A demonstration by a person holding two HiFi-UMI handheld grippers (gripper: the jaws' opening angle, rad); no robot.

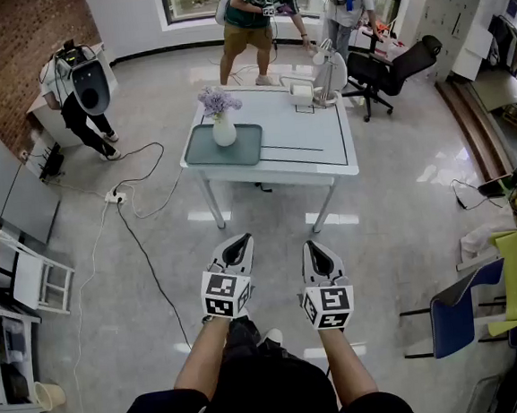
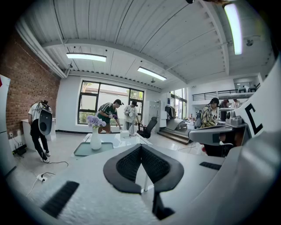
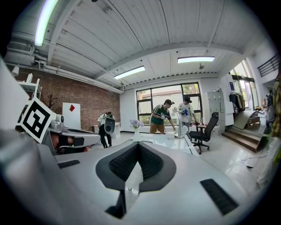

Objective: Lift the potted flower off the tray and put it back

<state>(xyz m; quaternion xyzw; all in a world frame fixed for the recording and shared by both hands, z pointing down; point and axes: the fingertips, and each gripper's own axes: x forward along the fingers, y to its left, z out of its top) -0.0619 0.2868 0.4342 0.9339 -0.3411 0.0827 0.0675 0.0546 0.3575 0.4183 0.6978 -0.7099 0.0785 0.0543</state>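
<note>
The potted flower (image 1: 222,121) is a white vase with purple blooms, upright on a grey-green tray (image 1: 244,148) at the left end of a white table (image 1: 312,147). I stand well back from the table. My left gripper (image 1: 238,245) and right gripper (image 1: 316,249) are side by side over the floor, both pointing towards the table, jaws shut with nothing in them. In the left gripper view the flower (image 2: 95,132) and tray (image 2: 83,150) lie far ahead, left of the closed jaws (image 2: 141,147). The right gripper view has the flower (image 3: 135,126) small above its closed jaws (image 3: 138,145).
Two people (image 1: 255,17) stand beyond the table by a white desk device (image 1: 319,79). A black office chair (image 1: 390,68) is at the table's right, a blue chair (image 1: 457,314) at near right. Cables and a power strip (image 1: 114,197) lie on the floor at left.
</note>
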